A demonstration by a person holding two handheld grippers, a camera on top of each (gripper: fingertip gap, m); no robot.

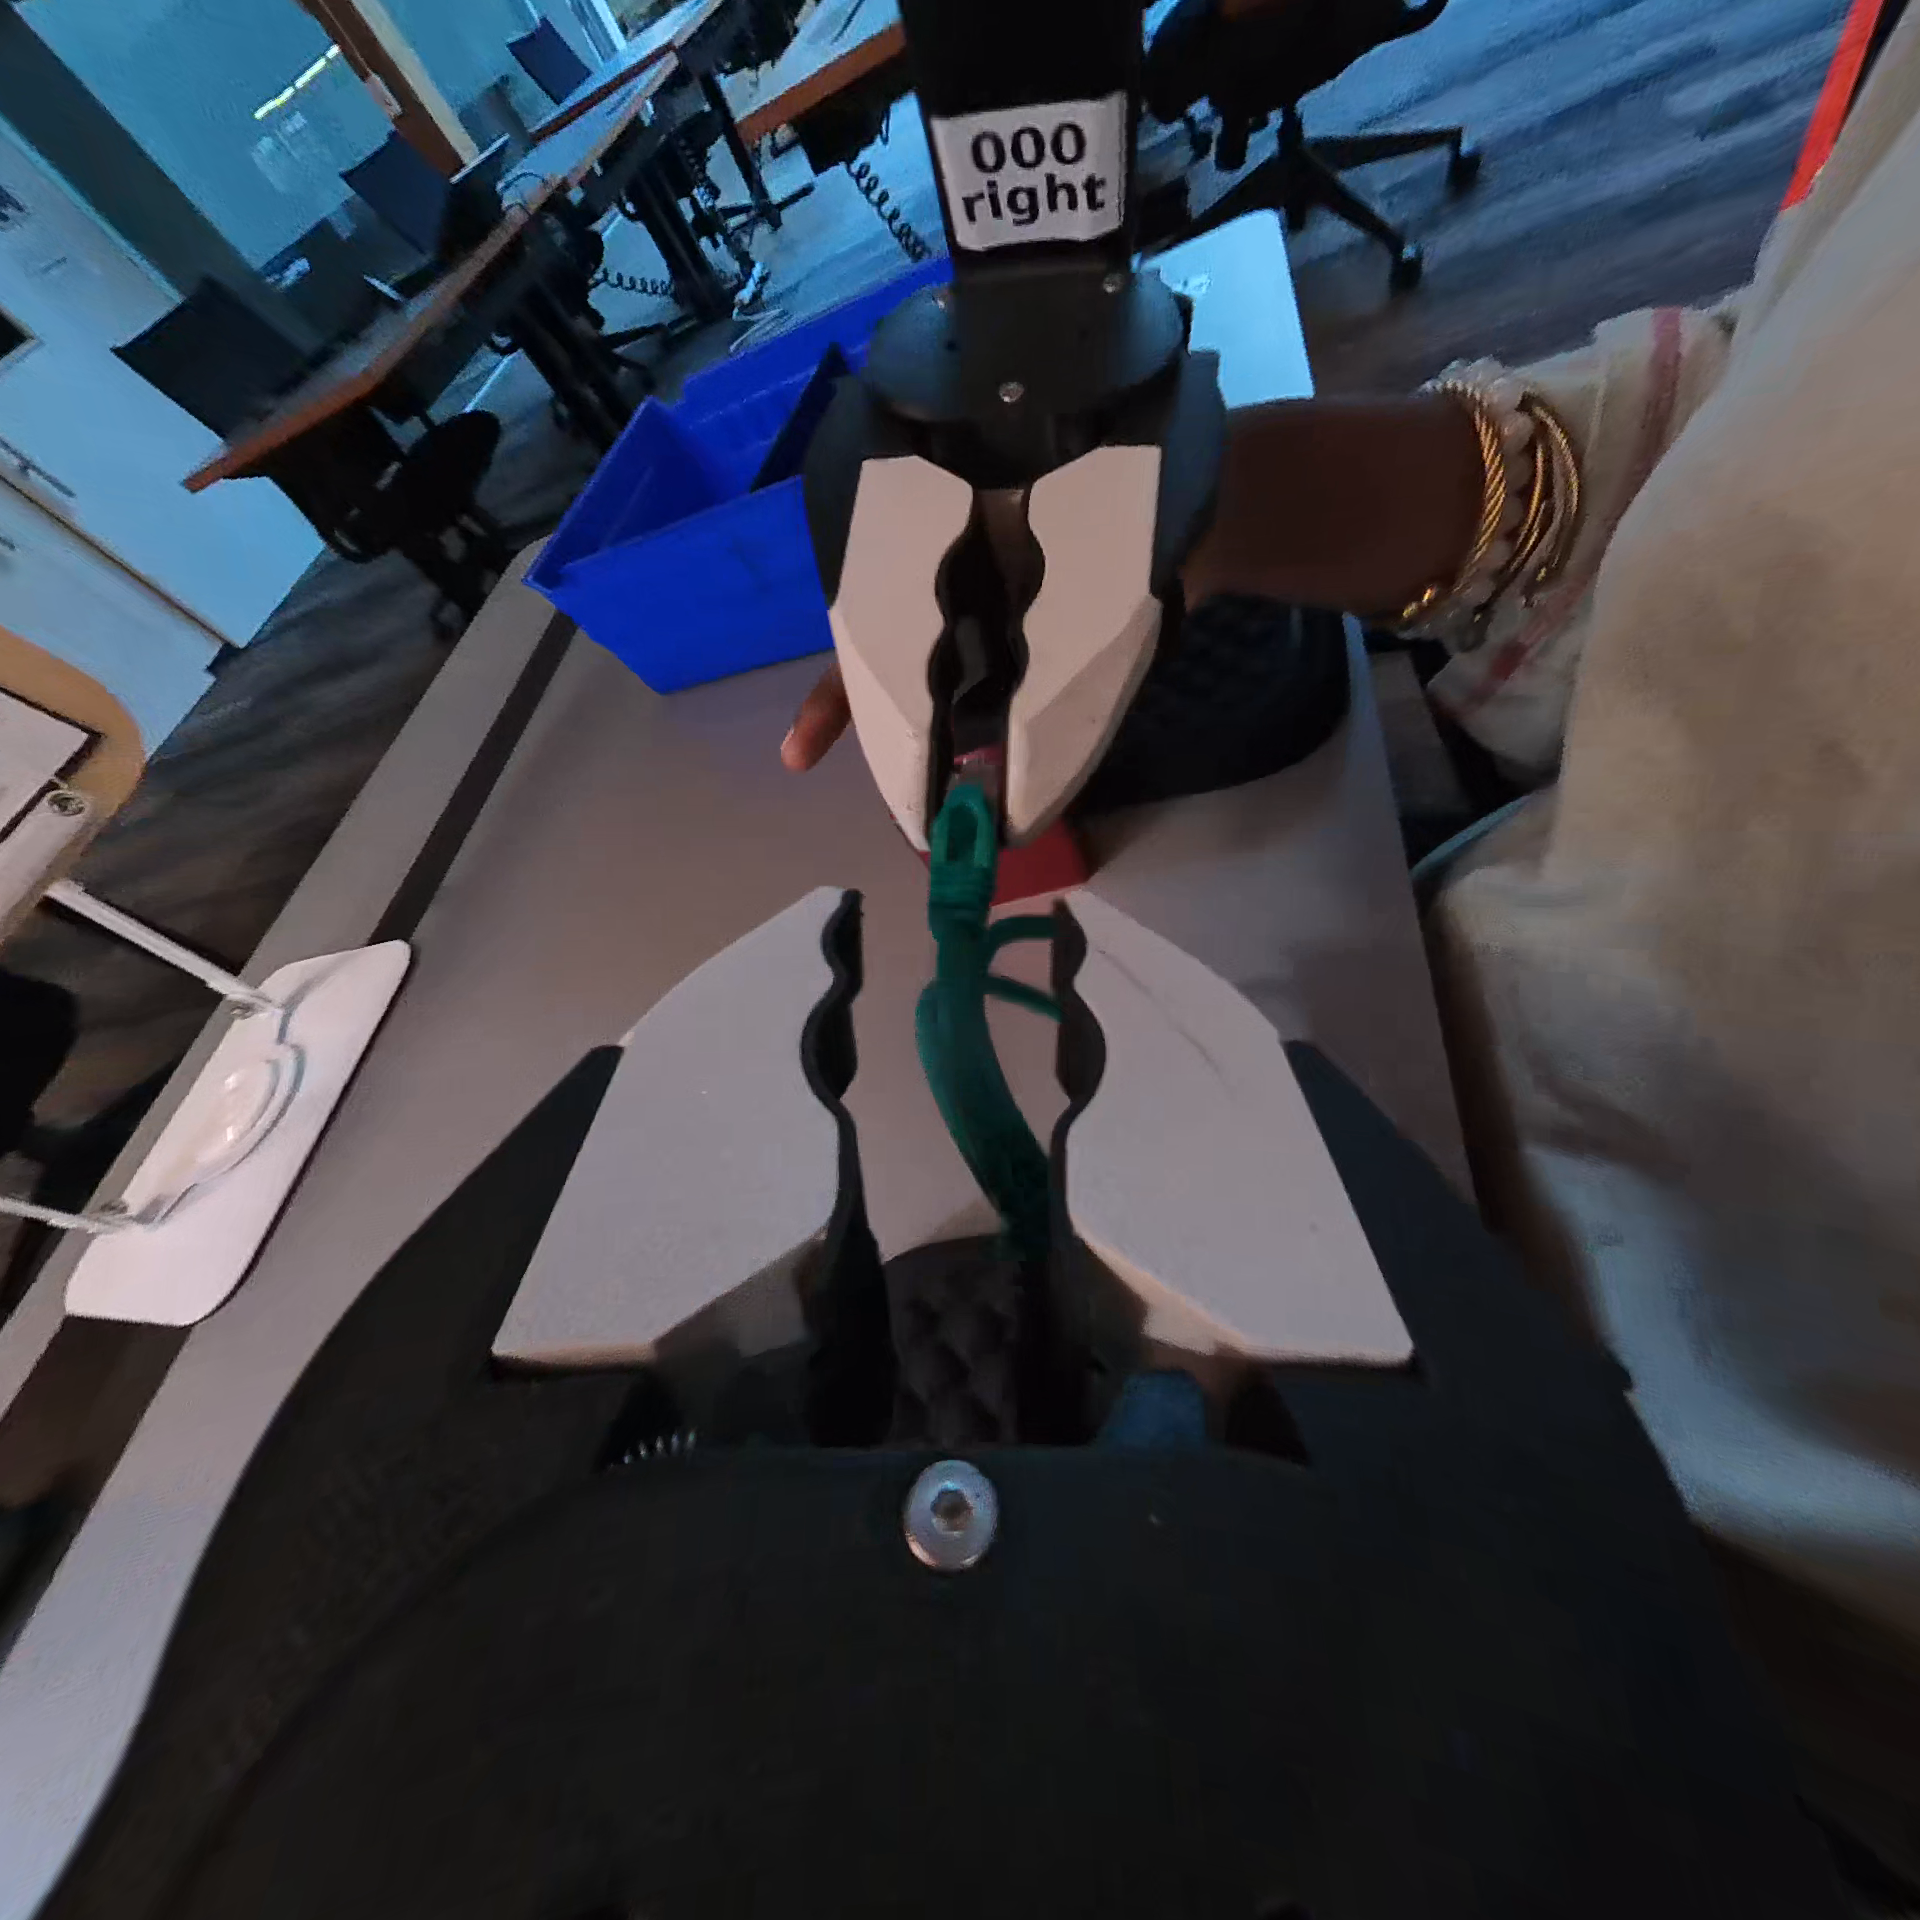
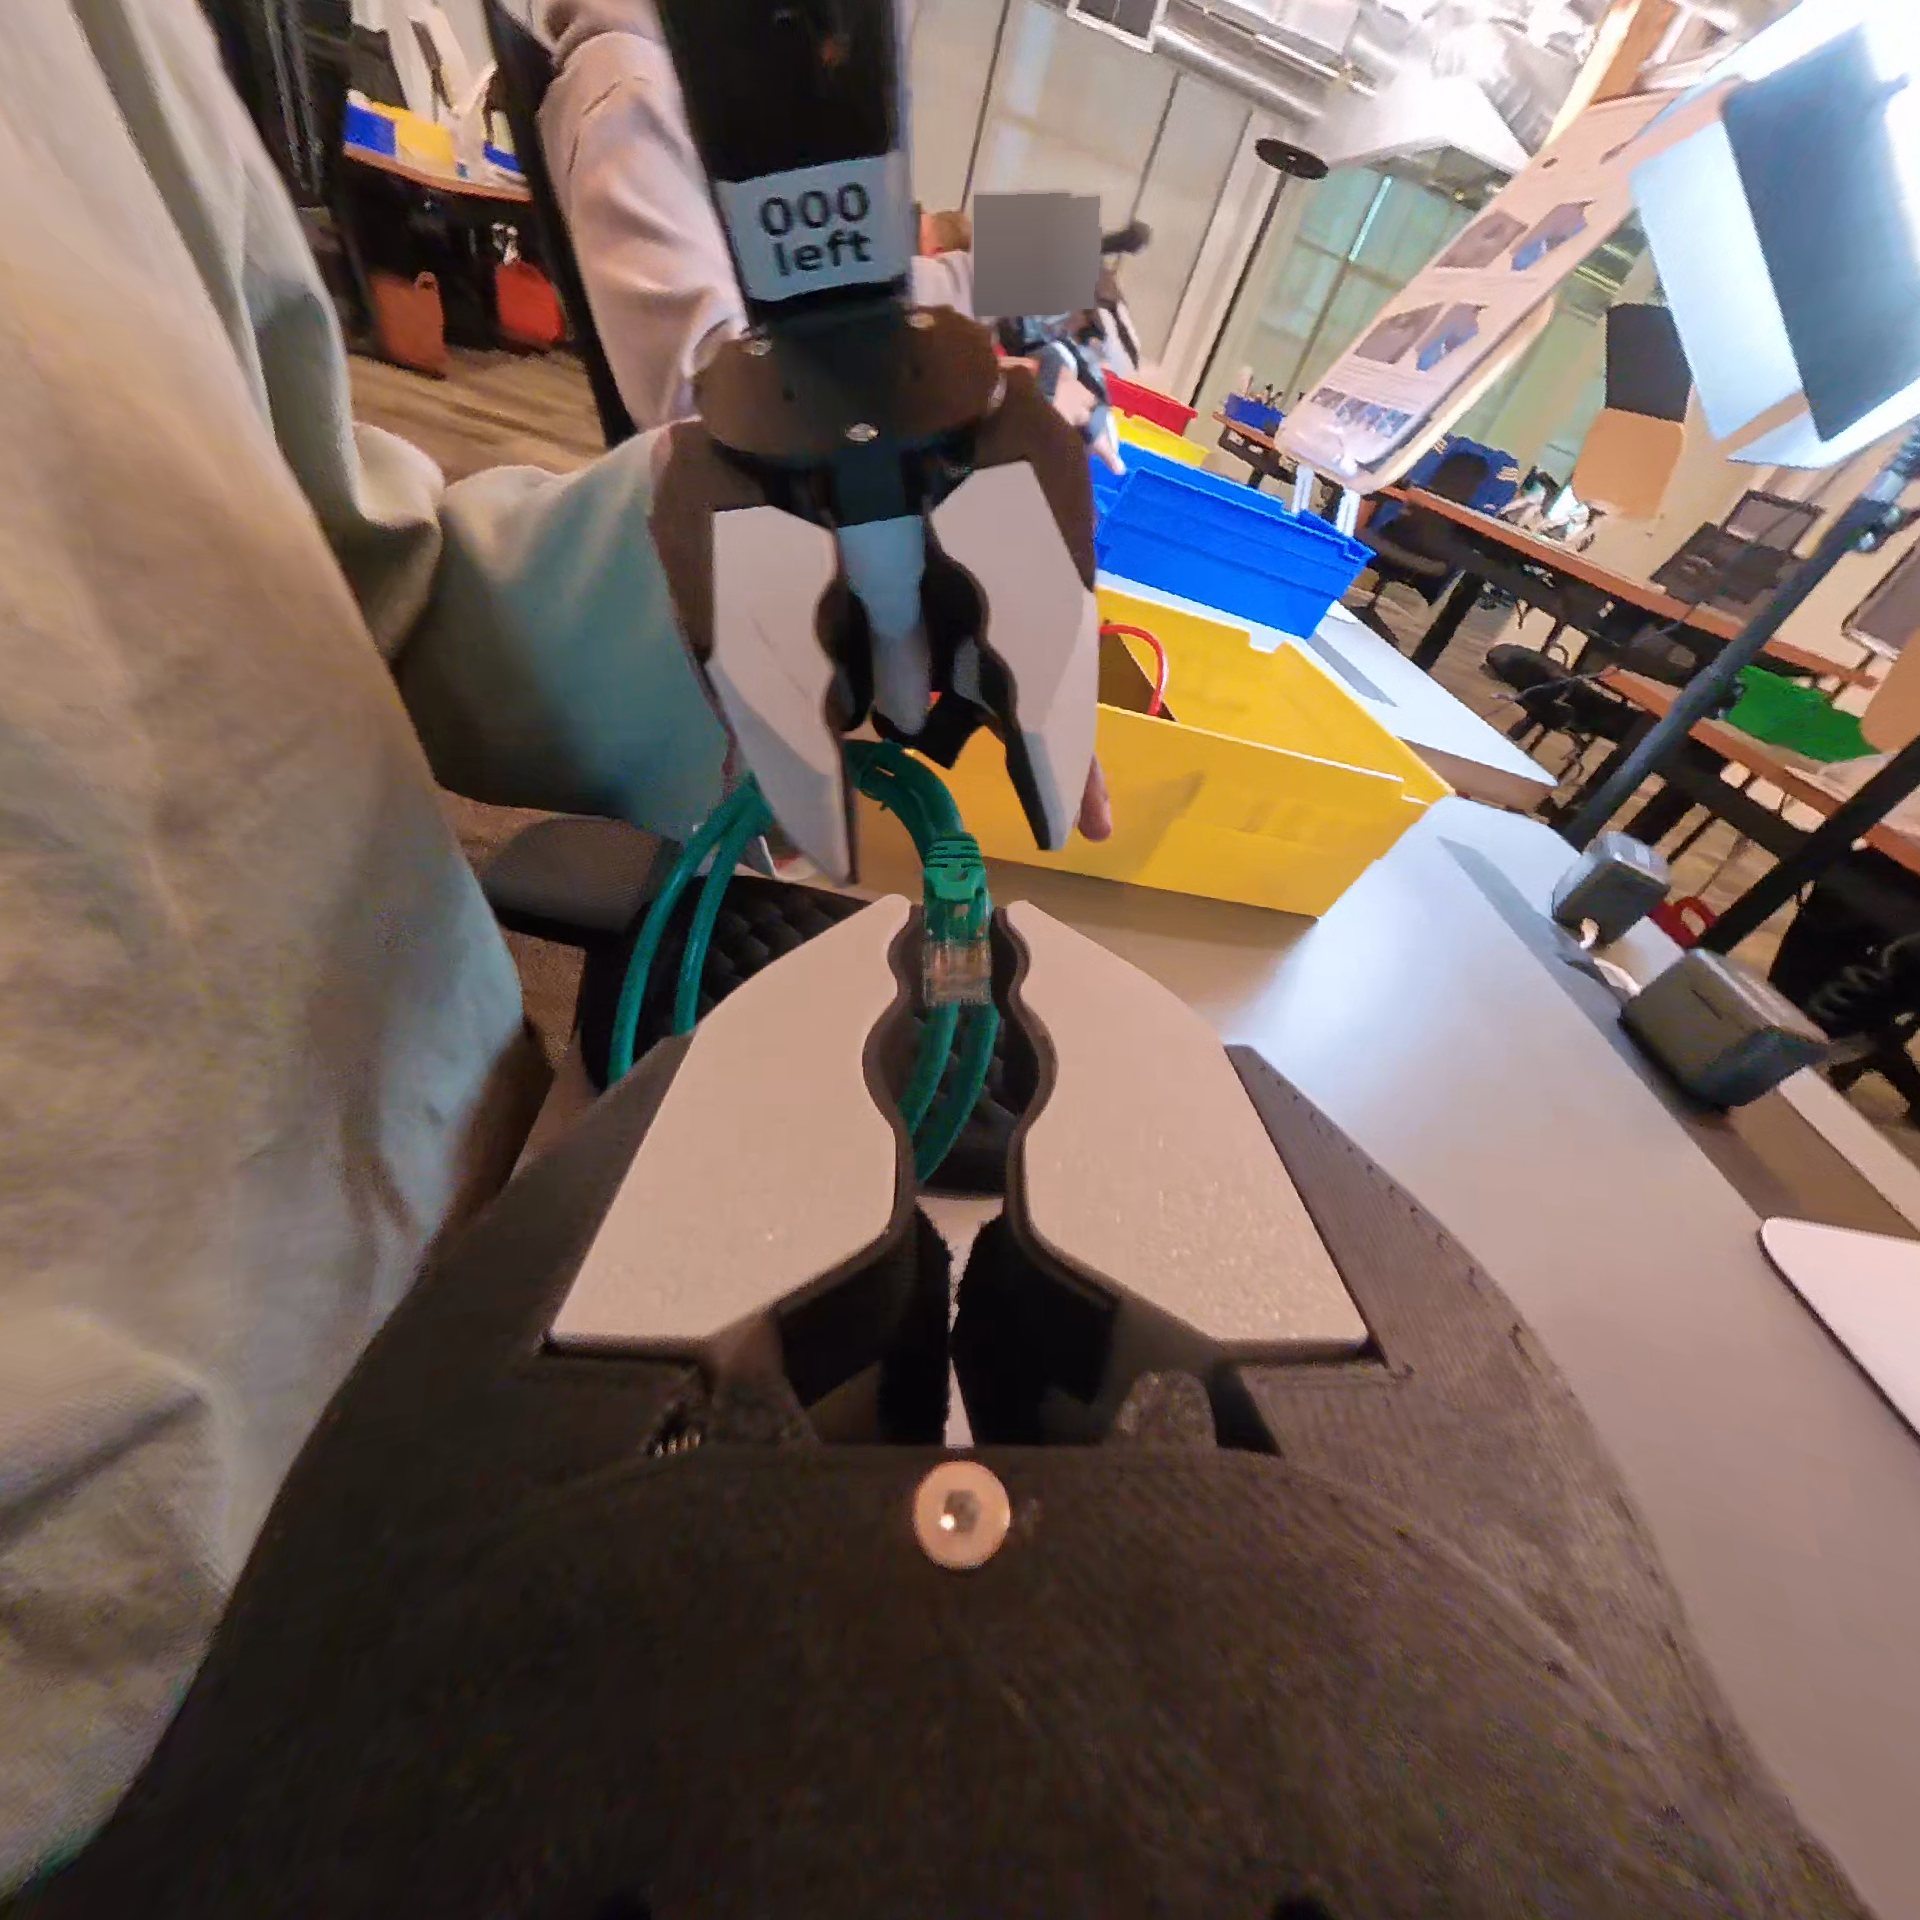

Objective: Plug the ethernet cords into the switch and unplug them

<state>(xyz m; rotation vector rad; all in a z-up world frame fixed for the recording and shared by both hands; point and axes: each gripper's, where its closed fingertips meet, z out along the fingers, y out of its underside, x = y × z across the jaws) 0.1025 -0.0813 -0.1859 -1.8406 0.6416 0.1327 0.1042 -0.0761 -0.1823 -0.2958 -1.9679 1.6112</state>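
Right gripper (image 2: 956,920): your fingers are pinched on the clear plug at the end of the green cord (image 2: 954,883); in the left wrist view the same gripper (image 1: 961,821) faces you with the cord's green boot at its tips.
Left gripper (image 1: 956,914): your fingers stand apart, a moderate gap between them; the cord runs through that gap, and whether it touches the pads cannot be told.
Green cord: it is held in the air between the two grippers, above the grey table (image 1: 644,810); spare loops (image 2: 665,935) hang beside your left gripper (image 2: 935,831).
Red object (image 1: 1039,862): it lies on the table just behind the right gripper's tips, mostly hidden.
Blue bin (image 1: 686,561): it sits at the table's far end in the left wrist view.
Yellow bin (image 2: 1226,748): it sits on the table behind the left gripper.
Switch: cannot be identified in either view.
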